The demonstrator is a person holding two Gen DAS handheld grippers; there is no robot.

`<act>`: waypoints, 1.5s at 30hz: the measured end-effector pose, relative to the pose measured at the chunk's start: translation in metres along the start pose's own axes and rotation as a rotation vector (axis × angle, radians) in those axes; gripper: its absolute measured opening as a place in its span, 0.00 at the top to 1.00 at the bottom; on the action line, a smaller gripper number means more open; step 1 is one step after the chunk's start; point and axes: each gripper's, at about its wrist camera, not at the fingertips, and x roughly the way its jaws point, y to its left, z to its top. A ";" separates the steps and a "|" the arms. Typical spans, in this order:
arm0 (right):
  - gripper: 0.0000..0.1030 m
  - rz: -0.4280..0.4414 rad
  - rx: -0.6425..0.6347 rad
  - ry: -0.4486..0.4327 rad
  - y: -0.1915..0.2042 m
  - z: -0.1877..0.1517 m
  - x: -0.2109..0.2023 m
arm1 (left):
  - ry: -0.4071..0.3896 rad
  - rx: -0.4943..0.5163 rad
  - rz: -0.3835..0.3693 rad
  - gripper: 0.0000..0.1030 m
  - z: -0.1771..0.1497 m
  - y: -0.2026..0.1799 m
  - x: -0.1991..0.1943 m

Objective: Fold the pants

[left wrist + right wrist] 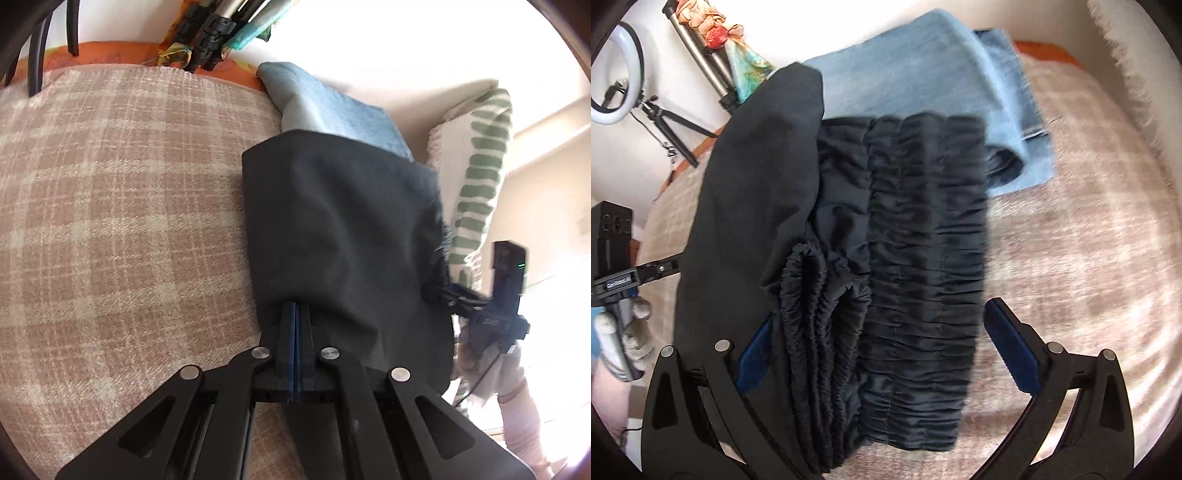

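- plaid blanket point(110, 206) covers the work surface; orange sheet point(110, 55) shows at its far edge, tripod legs point(210, 33) and white wall beyond.
- black pants point(916, 229) lie ahead of both grippers, part folded, gathered waistband toward the right gripper point(886, 354); far end overlaps a folded pair of blue jeans point(923, 74).
- left gripper point(295, 314) is pinched tight on the near edge of the pants, fabric draped fwd over its tips.
- right gripper's jaws stand wide apart w/ the waistband between them, pads not pressing, nothing held.
- step, my read: laying the fold down. left should lower its edge flat onto the layer below, line up edges, then let go; right could press/smooth the waistband so layers don't slide.
- room: plenty of bare blanket to the left of the left gripper and right of the right gripper.
- tight spots: jeans just ahead, striped cushion point(480, 177) to the right of the left gripper. avoid dragging the jeans.
- person's gloved hand point(624, 343) w/ the left gripper sits at the right gripper's left, close — watch for a clash.
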 end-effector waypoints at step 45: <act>0.34 0.615 0.051 -0.085 0.068 -0.015 0.000 | -0.001 -0.026 -0.319 1.00 -0.005 -0.037 0.039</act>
